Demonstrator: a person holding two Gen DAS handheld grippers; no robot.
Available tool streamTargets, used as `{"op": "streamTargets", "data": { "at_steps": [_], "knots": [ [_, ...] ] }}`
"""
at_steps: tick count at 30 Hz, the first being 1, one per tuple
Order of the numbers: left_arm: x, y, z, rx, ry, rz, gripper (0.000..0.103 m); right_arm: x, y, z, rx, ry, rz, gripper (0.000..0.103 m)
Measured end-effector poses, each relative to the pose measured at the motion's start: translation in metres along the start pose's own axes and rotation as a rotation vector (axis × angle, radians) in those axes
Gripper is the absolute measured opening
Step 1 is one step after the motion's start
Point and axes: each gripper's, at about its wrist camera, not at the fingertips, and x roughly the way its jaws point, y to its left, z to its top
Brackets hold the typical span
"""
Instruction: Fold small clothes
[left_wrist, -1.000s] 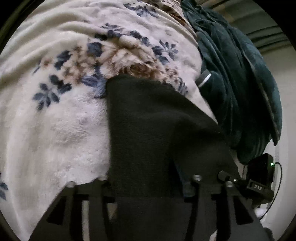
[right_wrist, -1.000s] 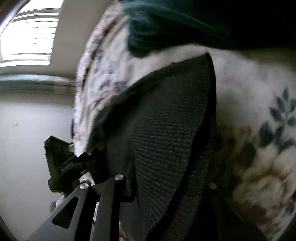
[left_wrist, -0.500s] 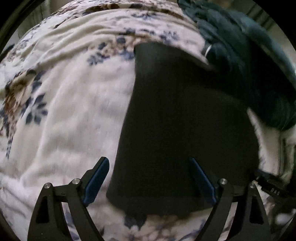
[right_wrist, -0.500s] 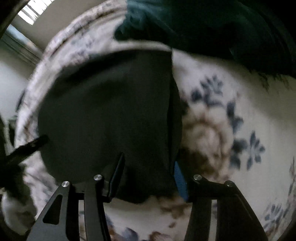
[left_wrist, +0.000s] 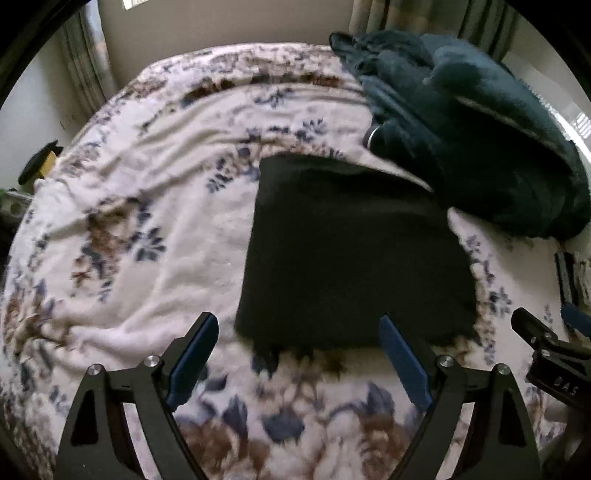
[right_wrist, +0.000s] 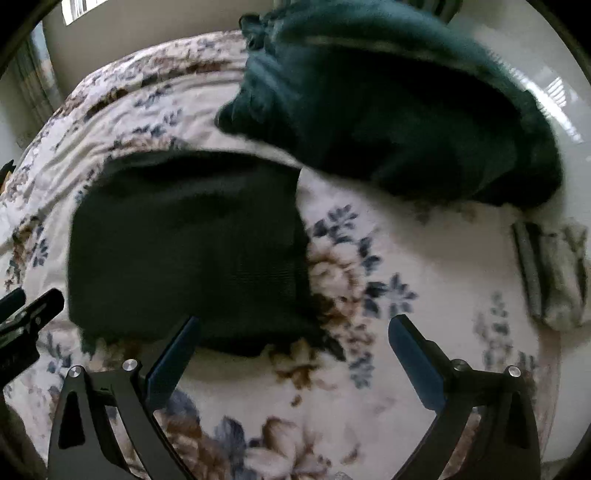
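A black knitted garment (left_wrist: 351, 251) lies folded in a flat, roughly square shape on the floral blanket (left_wrist: 129, 221). My left gripper (left_wrist: 295, 325) hovers above its near edge, open, its blue pads (left_wrist: 192, 354) touching nothing. In the right wrist view the same garment (right_wrist: 184, 251) sits left of centre. My right gripper (right_wrist: 295, 325) is above its near right corner, jaws opening wide with nothing between them. Each gripper shows at the edge of the other's view: the right one (left_wrist: 546, 350) and the left one (right_wrist: 26, 314).
A heap of dark teal fleece (left_wrist: 472, 129) (right_wrist: 388, 110) lies just behind and right of the garment, touching its far corner. A small grey and white folded piece (right_wrist: 550, 273) rests near the bed's right edge. Curtains and a wall stand beyond the bed.
Both grippers have let go of the black garment, opened and lifted up and back from it. The garment now lies flat on the blanket, and far more of the bed is in view.
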Motion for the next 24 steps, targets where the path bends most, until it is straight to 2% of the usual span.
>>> {"op": "streamTargets", "data": {
  "at_steps": [5,13,24],
  "knots": [
    [-0.07,-0.005,-0.007,0.002,-0.036,0.003,0.089,-0.08,-0.009,-0.01,0.009,-0.047,-0.012,0.103],
    [-0.198,-0.02,-0.023,0.019,-0.102,-0.008,0.089,-0.234,-0.035,-0.038,0.032,-0.154,-0.004,0.103],
    [-0.357,-0.044,-0.049,0.043,-0.216,0.014,0.089,-0.433,-0.082,-0.074,0.042,-0.307,0.044,0.103]
  ]
}}
